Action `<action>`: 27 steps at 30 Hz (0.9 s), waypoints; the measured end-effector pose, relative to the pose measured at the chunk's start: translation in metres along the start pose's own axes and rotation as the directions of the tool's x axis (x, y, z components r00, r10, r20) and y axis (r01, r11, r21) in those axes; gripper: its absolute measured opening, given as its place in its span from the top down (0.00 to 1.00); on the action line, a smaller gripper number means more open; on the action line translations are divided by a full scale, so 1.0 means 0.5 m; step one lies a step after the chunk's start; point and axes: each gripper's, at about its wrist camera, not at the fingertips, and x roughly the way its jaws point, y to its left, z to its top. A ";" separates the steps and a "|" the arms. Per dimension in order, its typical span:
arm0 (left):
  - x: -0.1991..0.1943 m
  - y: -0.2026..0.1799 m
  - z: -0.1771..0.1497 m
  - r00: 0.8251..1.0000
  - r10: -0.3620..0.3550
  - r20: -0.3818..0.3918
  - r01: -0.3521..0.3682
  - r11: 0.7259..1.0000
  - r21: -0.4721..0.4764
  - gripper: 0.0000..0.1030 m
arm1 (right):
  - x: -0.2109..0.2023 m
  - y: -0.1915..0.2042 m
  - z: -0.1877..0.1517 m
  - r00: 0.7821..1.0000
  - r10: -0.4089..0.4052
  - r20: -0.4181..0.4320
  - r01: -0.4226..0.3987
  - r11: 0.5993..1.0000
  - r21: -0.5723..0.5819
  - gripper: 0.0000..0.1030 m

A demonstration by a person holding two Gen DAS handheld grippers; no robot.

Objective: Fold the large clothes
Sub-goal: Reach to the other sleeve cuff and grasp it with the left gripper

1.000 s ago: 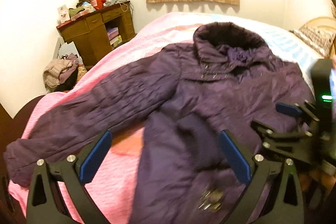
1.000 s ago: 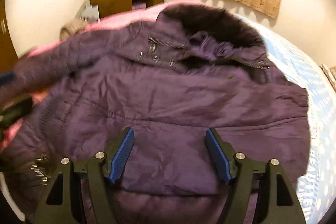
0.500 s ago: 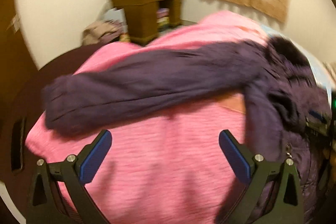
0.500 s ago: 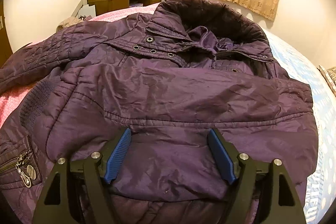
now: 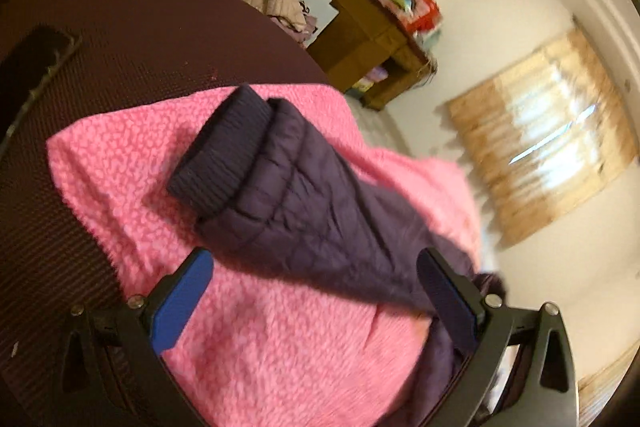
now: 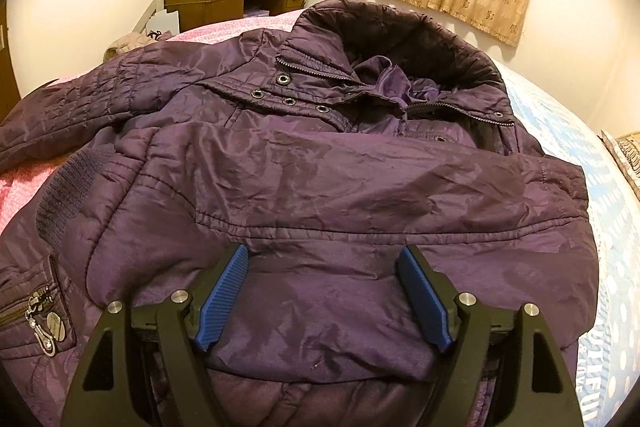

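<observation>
Left view – sleeve cuff (image 5: 224, 155), right – jacket collar (image 6: 404, 43)

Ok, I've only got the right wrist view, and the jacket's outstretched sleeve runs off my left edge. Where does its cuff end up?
Observer: The ribbed cuff lies on the pink blanket, short of the blanket's edge.
Operator: Is the left gripper holding it?
Observer: No. The left gripper is open with nothing pinched; the sleeve crosses just ahead of its fingers.
Operator: What's past the blanket there?
Observer: A dark maroon surface with a woven look.
</observation>
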 end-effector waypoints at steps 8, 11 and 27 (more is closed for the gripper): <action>0.041 0.044 0.024 0.998 -0.033 0.056 0.036 0.997 -0.067 0.00 | -0.003 0.005 -0.001 1.000 -0.023 0.007 0.023 1.000 -0.012 0.23; 0.040 0.057 0.013 0.998 -0.034 0.053 0.038 0.995 -0.089 0.00 | -0.005 0.008 -0.001 0.999 -0.031 0.010 0.031 0.999 -0.016 0.23; 0.068 0.060 0.039 0.998 0.052 0.032 -0.053 0.998 0.022 0.58 | -0.009 0.014 -0.002 0.998 -0.057 0.021 0.058 0.998 -0.031 0.22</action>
